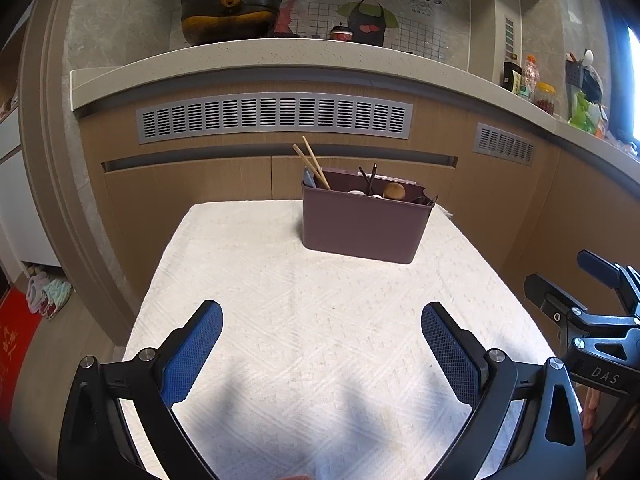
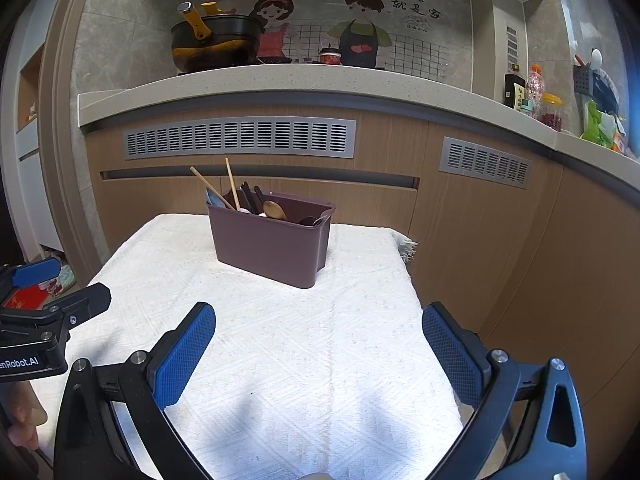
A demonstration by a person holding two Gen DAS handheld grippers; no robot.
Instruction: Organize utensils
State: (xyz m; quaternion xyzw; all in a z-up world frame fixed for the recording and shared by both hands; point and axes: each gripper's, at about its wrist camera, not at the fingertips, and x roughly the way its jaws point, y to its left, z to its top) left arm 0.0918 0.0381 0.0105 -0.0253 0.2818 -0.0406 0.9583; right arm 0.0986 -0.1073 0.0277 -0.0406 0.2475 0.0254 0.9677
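Observation:
A purple-brown plastic bin (image 1: 362, 222) stands at the far end of a table covered with a white cloth (image 1: 304, 320). It holds wooden chopsticks (image 1: 310, 160), dark chopsticks, a wooden spoon (image 1: 394, 191) and other utensils. It shows in the right wrist view too (image 2: 272, 242), with the chopsticks (image 2: 230, 184) and spoon (image 2: 276, 210). My left gripper (image 1: 322, 316) is open and empty over the near cloth. My right gripper (image 2: 318, 320) is open and empty, to the right of the left one.
Wooden kitchen cabinets with grey vents (image 1: 274, 118) stand right behind the table. The counter above holds a black pot (image 1: 230, 12), bottles and jars (image 1: 532, 80). The right gripper shows at the left view's right edge (image 1: 580, 284). A red mat (image 1: 16, 340) lies on the floor at left.

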